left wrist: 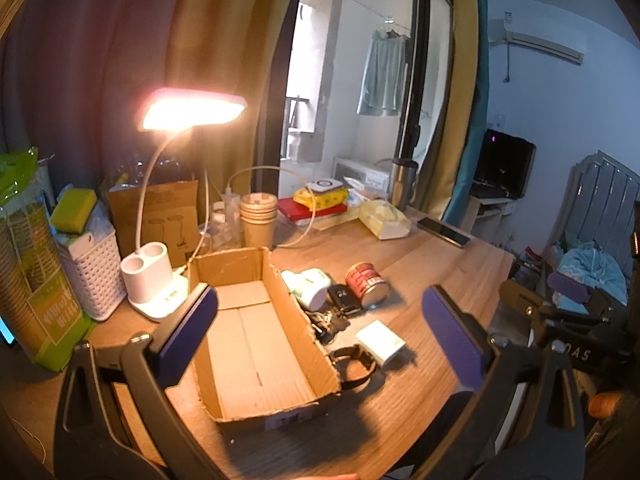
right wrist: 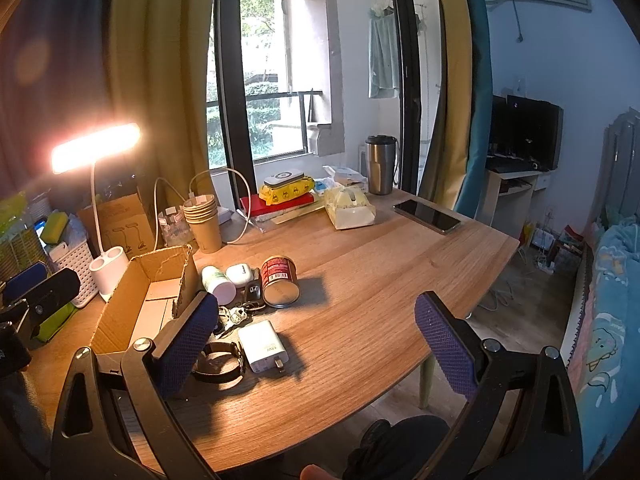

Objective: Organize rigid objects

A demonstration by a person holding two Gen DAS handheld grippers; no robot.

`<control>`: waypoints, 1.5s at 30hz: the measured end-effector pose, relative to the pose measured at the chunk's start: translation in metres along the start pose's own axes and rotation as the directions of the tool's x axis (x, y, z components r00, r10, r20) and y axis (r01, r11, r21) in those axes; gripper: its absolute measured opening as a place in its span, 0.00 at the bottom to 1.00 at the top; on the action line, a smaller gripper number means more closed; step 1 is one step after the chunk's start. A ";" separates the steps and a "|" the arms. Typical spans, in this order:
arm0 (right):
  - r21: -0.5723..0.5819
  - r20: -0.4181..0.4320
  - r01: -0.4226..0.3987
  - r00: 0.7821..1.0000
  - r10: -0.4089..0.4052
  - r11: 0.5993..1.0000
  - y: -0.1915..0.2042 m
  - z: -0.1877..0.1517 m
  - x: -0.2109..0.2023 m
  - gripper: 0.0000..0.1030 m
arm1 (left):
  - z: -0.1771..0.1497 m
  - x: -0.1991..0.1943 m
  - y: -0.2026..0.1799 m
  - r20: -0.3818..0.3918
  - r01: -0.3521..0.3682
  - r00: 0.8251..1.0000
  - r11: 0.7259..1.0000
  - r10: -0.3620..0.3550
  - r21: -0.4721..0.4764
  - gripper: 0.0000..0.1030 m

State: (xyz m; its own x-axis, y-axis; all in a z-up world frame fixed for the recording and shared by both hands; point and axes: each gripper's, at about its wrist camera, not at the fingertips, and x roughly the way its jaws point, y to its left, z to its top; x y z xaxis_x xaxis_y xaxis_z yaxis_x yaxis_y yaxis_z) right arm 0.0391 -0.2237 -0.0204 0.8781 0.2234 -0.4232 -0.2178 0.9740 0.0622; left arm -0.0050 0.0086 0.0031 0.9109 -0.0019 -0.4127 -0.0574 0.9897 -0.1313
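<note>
brown cardboard box (left wrist: 256, 332) lies open on the wooden tabletop (right wrist: 380, 280). just right of it sit a white bottle (left wrist: 310, 286), red can (left wrist: 367, 285), car key (left wrist: 341, 298), white charger (left wrist: 380, 343) and black watch (left wrist: 354, 365). left tool (left wrist: 320, 336) and right tool (right wrist: 316, 340) both hang spread wide, holding nothing.

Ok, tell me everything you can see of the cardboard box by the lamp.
The cardboard box is an open, brown corrugated carton, long and shallow, with nothing in it. Its rim is ragged and torn, a taped seam runs along the floor, and a label sits on the near end. It rests flat on the wooden table, the lamp base at its far left corner, small items along its right wall.
</note>
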 end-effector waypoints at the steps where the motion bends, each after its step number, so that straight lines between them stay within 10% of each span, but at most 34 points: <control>1: 0.000 0.000 0.000 1.000 0.000 1.000 0.000 0.000 0.000 0.98 | 0.000 0.000 0.000 0.000 -0.002 1.000 1.000 0.002 -0.001 1.00; 26: -0.026 -0.001 0.001 1.000 -0.001 1.000 0.005 0.004 0.007 0.98 | -0.001 0.014 0.024 -0.059 -0.056 0.997 0.997 0.054 -0.044 1.00; 40: -0.090 -0.159 -0.062 0.986 0.047 0.994 0.026 -0.016 0.097 0.98 | -0.045 0.101 0.125 -0.314 -0.296 0.919 0.944 0.238 -0.149 0.99; 45: -0.099 -0.212 -0.074 0.976 0.052 0.992 0.031 -0.023 0.132 0.98 | -0.059 0.133 0.136 -0.410 -0.289 0.888 0.946 0.207 -0.148 0.79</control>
State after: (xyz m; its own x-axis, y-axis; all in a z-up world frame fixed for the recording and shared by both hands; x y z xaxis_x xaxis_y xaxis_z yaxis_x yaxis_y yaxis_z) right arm 0.1383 -0.1650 -0.0951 0.7550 0.2605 -0.6018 -0.3236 0.9462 0.0035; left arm 0.0841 0.1344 -0.1230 0.6298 0.1448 -0.7631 -0.3780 0.9154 -0.1382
